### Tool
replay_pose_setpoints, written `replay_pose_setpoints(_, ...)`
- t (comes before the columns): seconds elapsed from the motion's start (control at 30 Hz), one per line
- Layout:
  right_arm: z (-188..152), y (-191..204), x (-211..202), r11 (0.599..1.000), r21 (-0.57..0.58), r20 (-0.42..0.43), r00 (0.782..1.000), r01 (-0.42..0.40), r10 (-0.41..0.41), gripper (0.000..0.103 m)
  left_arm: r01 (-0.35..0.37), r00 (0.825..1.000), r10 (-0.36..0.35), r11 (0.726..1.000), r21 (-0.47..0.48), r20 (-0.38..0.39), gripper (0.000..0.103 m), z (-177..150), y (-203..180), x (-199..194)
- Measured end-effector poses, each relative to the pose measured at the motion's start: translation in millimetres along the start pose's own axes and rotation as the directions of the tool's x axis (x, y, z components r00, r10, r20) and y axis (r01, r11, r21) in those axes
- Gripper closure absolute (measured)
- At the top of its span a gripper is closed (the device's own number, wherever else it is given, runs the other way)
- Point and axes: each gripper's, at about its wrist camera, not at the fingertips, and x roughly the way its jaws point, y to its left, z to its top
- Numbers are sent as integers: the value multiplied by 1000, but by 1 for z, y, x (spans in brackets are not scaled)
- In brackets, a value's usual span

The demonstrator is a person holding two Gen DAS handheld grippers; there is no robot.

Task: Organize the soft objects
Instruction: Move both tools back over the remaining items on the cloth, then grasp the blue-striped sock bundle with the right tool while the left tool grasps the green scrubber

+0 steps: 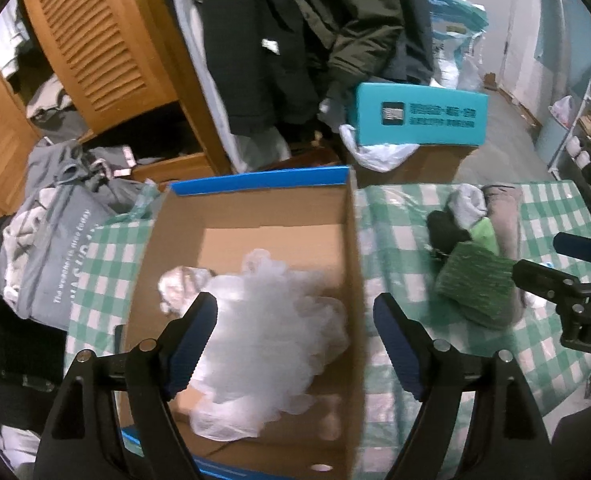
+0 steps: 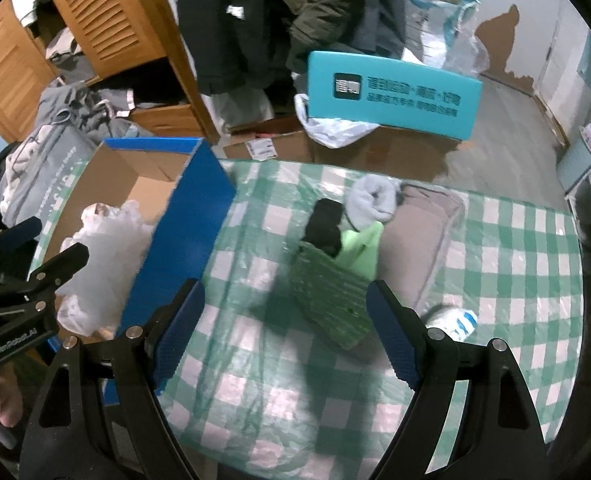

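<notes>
An open cardboard box (image 1: 255,208) with blue outer sides stands on the checked tablecloth; it also shows in the right wrist view (image 2: 199,208). A white mesh bath sponge (image 1: 271,328) lies inside it, also seen from the right (image 2: 103,248). My left gripper (image 1: 295,340) is open above the box, around the sponge without gripping it. My right gripper (image 2: 285,328) is open above the cloth, just before a green knitted piece (image 2: 327,296). Behind that lie a black sock (image 2: 325,224), a light green cloth (image 2: 359,248), a white rolled sock (image 2: 371,200) and a grey-beige pouch (image 2: 419,232).
A small white and blue item (image 2: 459,320) lies right of the green piece. Beyond the table stand a teal box (image 2: 391,92), hanging dark coats (image 2: 255,20), a wooden wardrobe (image 2: 107,12) and a grey clothes pile (image 1: 55,240). A shoe rack (image 1: 587,136) stands at the right.
</notes>
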Motion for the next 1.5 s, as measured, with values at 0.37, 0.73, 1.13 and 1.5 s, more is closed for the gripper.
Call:
replay_pose_setpoints(0.37, -22, -57, 0, 995, 89, -19, 999, 39, -38, 20, 60, 996, -57, 997, 50, -63, 21, 8, -51, 17)
replay_pose_setpoints(0.73, -44, -124, 6, 975, 198, -56, 995, 96, -86, 20, 70, 991, -55, 990, 123, -123, 21, 9, -102, 43)
replay_pose_setpoints(1.13, -52, -154, 27, 959, 252, -112, 988, 131, -106, 20, 144, 967, -120, 985, 96, -226, 21, 8, -136, 84)
replay_pose_setpoints(1.5, -53, -156, 61, 957, 249, -173, 979, 147, -105, 20, 156, 952, -131, 985, 72, -276, 21, 1, -151, 115)
